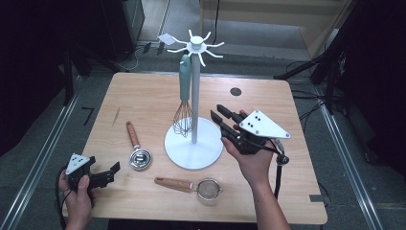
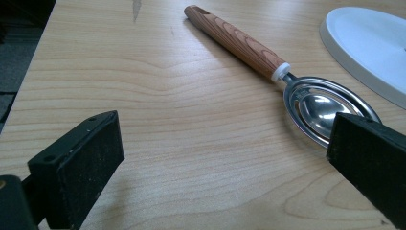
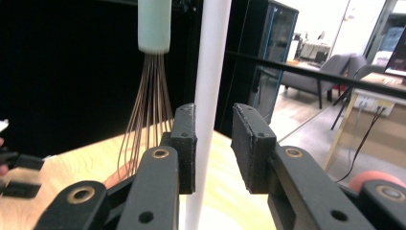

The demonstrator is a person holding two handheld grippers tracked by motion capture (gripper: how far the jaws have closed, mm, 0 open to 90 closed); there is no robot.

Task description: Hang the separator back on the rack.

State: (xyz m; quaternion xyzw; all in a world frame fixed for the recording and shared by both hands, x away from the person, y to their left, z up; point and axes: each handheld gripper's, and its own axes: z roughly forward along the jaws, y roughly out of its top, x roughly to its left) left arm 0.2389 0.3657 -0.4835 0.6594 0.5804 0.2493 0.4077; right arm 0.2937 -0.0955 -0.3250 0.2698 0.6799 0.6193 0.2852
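Observation:
A white utensil stand [image 1: 195, 91] rises from a round base [image 1: 191, 153] in the middle of the wooden table. A whisk [image 1: 184, 96] with a pale teal handle hangs from one of its top hooks. My right gripper [image 1: 216, 111] hovers just right of the pole, open, jaws pointing up-left. In the right gripper view the pole [image 3: 210, 57] stands beyond the gap of the right gripper [image 3: 213, 143], with the whisk [image 3: 151, 96] to its left. My left gripper [image 1: 109, 175] rests at the front left, open wide. Ahead of the left gripper [image 2: 225, 163] lies a wooden-handled metal spoon [image 2: 316, 103].
The wooden-handled spoon [image 1: 139, 153] lies left of the base [image 2: 368, 43]. A small wooden-handled strainer [image 1: 208, 188] lies near the front edge. A dark round hole cover [image 1: 235, 91] sits at the far right of the table [image 1: 143, 96]. Cables trail on the floor around it.

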